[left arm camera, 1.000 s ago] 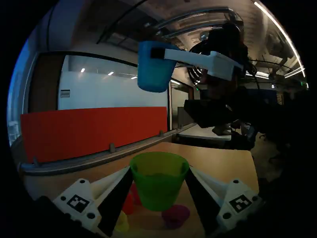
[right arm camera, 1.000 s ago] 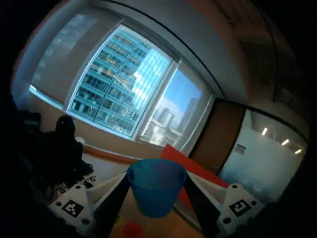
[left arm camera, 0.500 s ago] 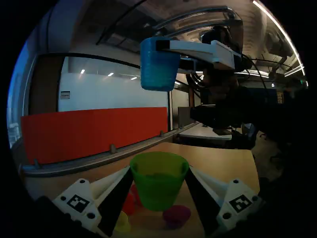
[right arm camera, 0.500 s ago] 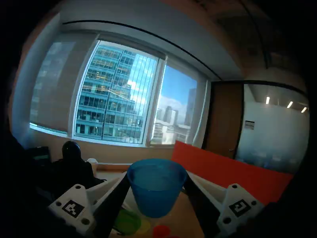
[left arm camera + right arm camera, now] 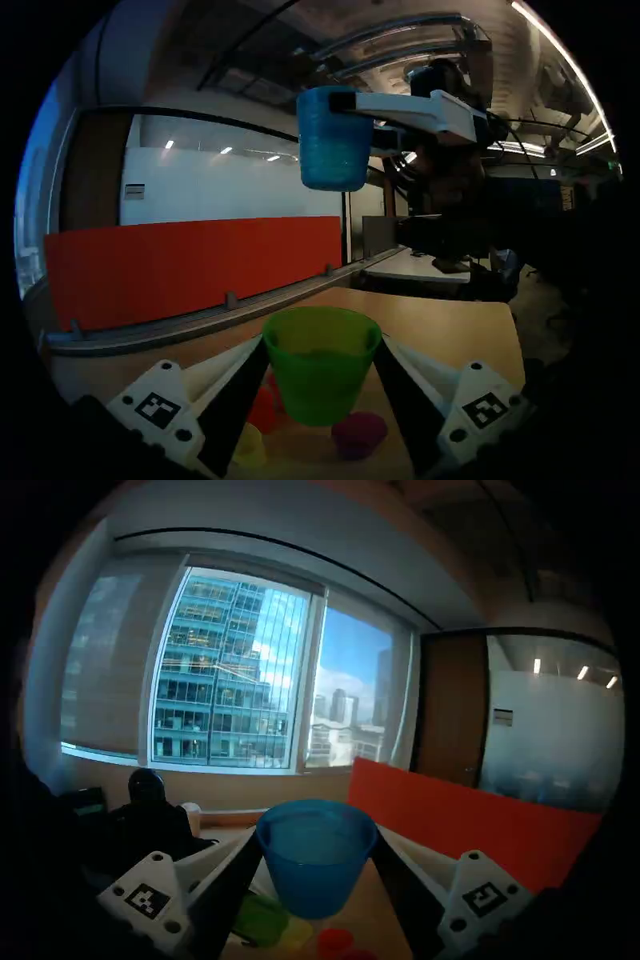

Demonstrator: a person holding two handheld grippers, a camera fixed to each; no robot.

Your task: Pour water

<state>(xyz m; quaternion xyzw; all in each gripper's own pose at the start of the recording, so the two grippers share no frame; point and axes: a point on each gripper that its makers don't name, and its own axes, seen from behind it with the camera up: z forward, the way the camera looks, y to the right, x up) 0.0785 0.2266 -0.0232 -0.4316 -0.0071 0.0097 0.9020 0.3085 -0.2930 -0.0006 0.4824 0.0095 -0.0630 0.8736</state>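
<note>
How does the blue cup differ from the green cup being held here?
Colour: the blue cup is blue, the green cup green.
Height: in the left gripper view the blue cup hangs high in the air, the green cup low over the table.
Holder: the right gripper holds the blue cup, the left gripper the green cup.
Shared: both are upright, tapered cups, each clamped between two fingers.
</note>
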